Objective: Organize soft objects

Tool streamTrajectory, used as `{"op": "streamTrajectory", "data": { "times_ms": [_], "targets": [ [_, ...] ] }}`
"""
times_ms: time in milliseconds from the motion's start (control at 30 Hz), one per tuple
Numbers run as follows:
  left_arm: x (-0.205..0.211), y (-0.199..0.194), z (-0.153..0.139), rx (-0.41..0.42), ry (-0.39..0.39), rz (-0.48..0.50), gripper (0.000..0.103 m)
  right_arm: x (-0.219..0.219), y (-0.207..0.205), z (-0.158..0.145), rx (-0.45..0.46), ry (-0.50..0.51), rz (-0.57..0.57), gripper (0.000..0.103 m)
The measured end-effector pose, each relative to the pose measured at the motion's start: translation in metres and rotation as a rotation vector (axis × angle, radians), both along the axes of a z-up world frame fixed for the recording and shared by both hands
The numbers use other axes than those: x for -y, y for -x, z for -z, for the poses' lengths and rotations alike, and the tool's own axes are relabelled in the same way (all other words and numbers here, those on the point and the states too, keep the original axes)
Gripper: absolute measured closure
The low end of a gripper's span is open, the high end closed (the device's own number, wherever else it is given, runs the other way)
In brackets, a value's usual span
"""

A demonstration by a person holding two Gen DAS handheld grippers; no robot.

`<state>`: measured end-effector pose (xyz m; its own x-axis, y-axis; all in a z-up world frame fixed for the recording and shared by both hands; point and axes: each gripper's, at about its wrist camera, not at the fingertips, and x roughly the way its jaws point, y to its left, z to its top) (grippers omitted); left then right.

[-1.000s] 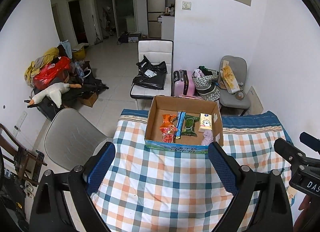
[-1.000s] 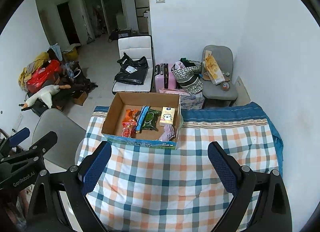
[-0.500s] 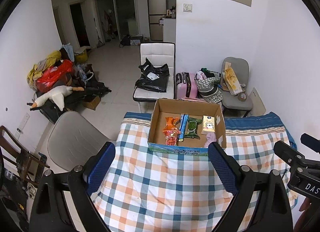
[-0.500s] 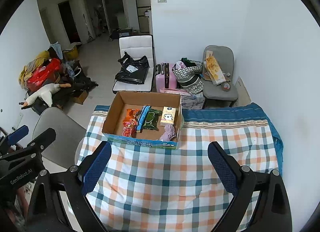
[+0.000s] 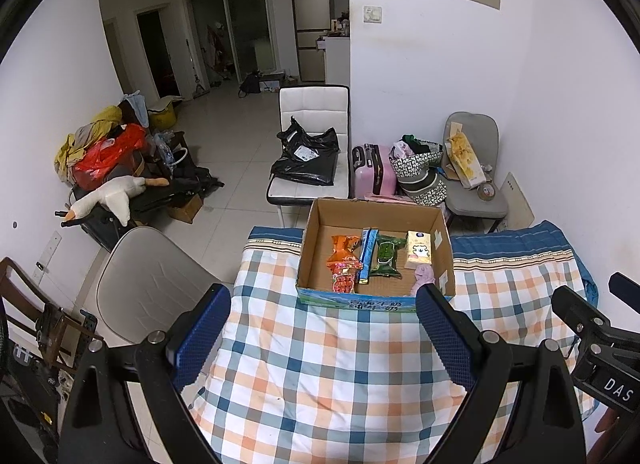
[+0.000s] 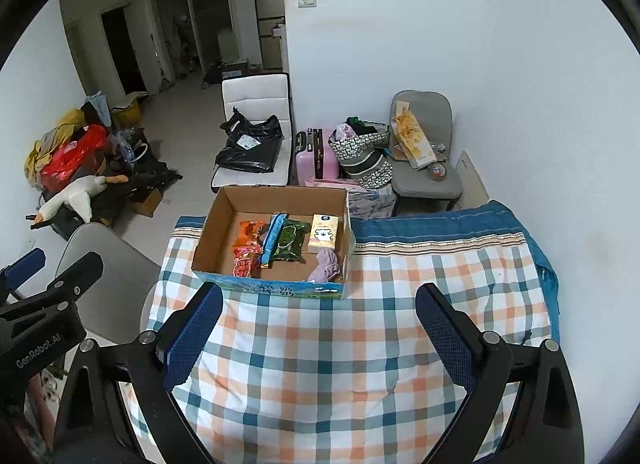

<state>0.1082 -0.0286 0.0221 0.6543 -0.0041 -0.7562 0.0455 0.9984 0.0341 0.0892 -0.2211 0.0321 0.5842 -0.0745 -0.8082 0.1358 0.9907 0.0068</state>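
Observation:
A cardboard box [image 5: 441, 225] [image 6: 210, 223] stands at the far edge of a table with a plaid cloth [image 5: 340, 364] [image 6: 340, 364]. In it lie an orange snack pack [image 5: 342, 254] [image 6: 249, 235], a red pack [image 5: 345, 280], a blue strip pack [image 5: 368, 250], a green pack [image 5: 385, 256] [image 6: 291, 242], a tissue pack [image 5: 419, 251] [image 6: 323, 232] and a purple soft cloth [image 5: 424, 278] [image 6: 326, 266]. My left gripper [image 5: 324, 332] and right gripper [image 6: 320, 330] are open and empty, held above the cloth, short of the box.
A grey chair [image 5: 148, 284] stands left of the table. Behind the box are a white chair with a black bag [image 5: 308, 155], a pink suitcase [image 5: 374, 171], patterned bags and a grey chair [image 5: 474, 167]. A white wall is on the right. A clutter pile with a plush goose [image 5: 108, 199] lies at left.
Both grippers have pulled back and risen a little, so the box looks smaller and farther. Both stay open and empty. Nothing in the box has moved.

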Motion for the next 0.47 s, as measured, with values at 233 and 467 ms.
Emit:
{"op": "streamTrajectory", "data": {
  "times_ms": [233,467],
  "targets": [
    [0.0003,-0.0004,0.0,0.0,0.001,0.0,0.008,-0.0024,0.0038,0.0048,0.014,0.022,0.016,0.004],
    [0.0005,0.0003,0.0017,0.004,-0.003,-0.001,0.008,-0.0029,0.004,0.0069,0.015,0.022,0.013,0.004]
  ]
}}
